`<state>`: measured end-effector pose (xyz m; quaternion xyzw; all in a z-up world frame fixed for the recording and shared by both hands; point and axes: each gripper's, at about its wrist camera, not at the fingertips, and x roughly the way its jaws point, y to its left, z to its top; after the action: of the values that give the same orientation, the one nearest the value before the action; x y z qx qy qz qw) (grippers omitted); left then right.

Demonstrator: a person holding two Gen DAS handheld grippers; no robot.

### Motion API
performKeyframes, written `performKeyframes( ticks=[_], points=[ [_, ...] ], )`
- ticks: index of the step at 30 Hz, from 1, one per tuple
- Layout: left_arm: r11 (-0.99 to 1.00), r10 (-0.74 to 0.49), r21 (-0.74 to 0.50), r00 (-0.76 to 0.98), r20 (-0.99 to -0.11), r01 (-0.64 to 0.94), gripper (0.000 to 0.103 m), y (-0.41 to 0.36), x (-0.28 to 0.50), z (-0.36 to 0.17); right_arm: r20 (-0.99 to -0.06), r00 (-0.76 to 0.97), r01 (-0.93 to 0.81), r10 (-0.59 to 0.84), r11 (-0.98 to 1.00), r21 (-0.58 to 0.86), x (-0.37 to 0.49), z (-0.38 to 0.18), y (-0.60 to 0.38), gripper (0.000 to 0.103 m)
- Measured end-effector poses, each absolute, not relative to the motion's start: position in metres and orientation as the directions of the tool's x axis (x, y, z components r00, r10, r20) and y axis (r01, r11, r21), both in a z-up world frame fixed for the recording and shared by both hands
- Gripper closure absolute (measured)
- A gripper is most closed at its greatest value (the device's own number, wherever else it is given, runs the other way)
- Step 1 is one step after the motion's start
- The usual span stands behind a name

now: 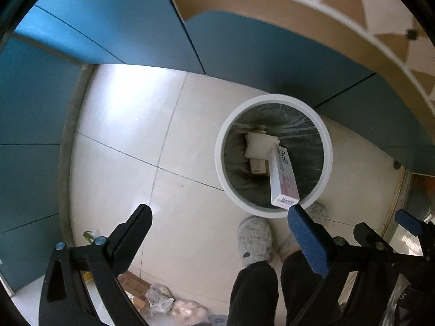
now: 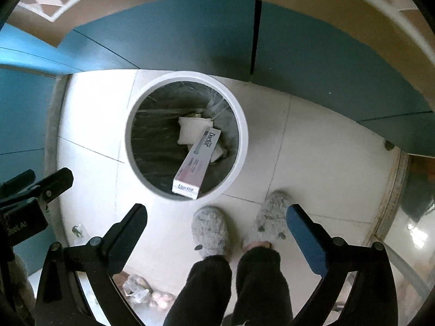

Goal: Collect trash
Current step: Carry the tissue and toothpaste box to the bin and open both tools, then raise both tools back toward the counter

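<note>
Left wrist view is looking straight down at a round white trash bin (image 1: pixel 273 155) that is standing on the pale tiled floor (image 1: pixel 130 141), close to the teal cabinet fronts (image 1: pixel 258 54). A dark liner is covering the inside of the bin, and a long white carton (image 1: pixel 282 175) is lying tilted inside it, its lower end leaning against the bin's near rim and its upper end pointing down toward the bottom. The word "Doctor" is showing on the carton's long face and again on its end flap; the smaller print is too blurred to read. Under the carton, a pale folded packet (image 1: pixel 259 144) and a small brown box (image 1: pixel 258 166) are resting at the bottom of the bin.

The left gripper (image 1: pixel 218 212) is hanging above the floor with its jaws spread wide and nothing between them. The right gripper (image 2: pixel 216 212) is likewise standing released, jaws apart and empty, above the person's grey fluffy slippers (image 2: pixel 210 233), which are planted just beside the bin's near edge.

More litter is lying on the floor near the left gripper: a cardboard box (image 1: pixel 134 289) with printing too small to read, a crumpled clear plastic bag (image 1: pixel 159 300) and a pinkish packet (image 1: pixel 189 309).
</note>
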<state>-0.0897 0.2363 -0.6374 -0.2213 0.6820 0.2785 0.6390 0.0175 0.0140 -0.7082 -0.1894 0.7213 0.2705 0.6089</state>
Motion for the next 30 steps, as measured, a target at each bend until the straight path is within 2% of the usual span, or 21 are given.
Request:
performKeyframes(
  ticks=[6,18,30],
  points=[
    [0.74,0.065,0.093,-0.066,-0.996,-0.667,0.001,0.226,-0.103,-0.58,-0.986,-0.155,-0.615,0.063,0.775,0.146,0.01,-0.648,0.009,0.0],
    [0.745,0.071,0.05,0.004,-0.997,-0.665,0.001,0.201,-0.135,-0.451,-0.99,-0.06,-0.621,0.125,0.772,0.135,0.003,-0.483,-0.011,0.0],
    [0.767,0.11,0.023,0.096,-0.989,-0.642,0.001,0.189,-0.16,-0.329,-0.974,-0.042,-0.593,0.221,0.779,0.202,-0.021,-0.336,-0.03,0.0]
  ],
)
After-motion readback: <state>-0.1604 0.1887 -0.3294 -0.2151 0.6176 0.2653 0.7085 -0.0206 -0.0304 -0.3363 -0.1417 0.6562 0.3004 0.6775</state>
